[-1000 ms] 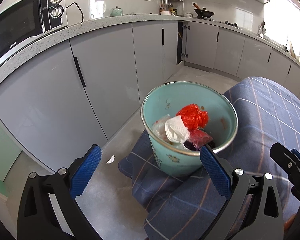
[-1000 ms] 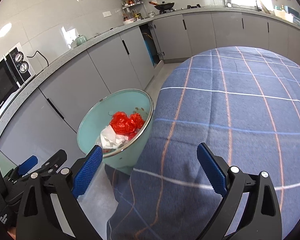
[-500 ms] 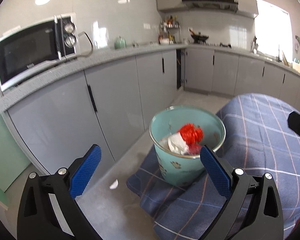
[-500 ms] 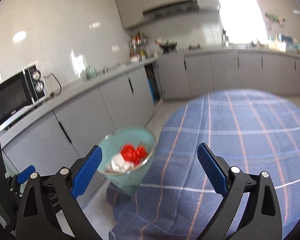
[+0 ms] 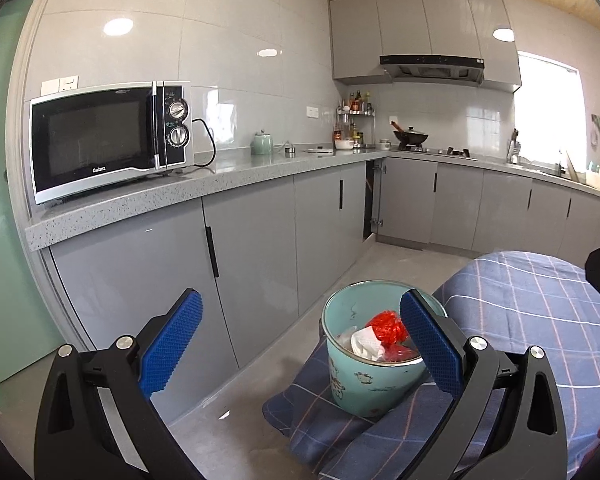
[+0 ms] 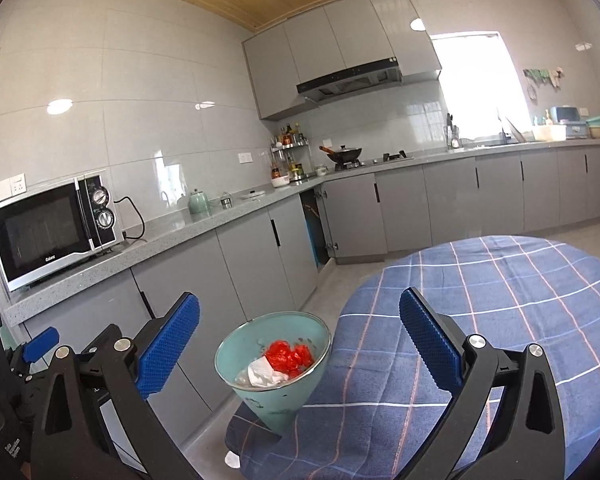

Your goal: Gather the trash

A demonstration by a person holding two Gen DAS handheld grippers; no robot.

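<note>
Grey kitchen cabinets (image 5: 260,240) are backing a blue plaid tablecloth (image 6: 480,320), where a teal metal bin (image 5: 364,384) is already holding red and white trash (image 6: 284,362), while both grippers, left (image 5: 300,348) and right (image 6: 300,344), are hanging open and empty, suggesting collection is finishing.

A pale teal bin (image 5: 374,384) with a metal rim and small cartoon prints stands upright at the edge of the bench, on a blue checked cloth (image 6: 480,320). Inside lie crumpled white paper (image 5: 366,344) and, touching it, a scrunched red plastic bag (image 5: 388,326), both below the rim.
</note>
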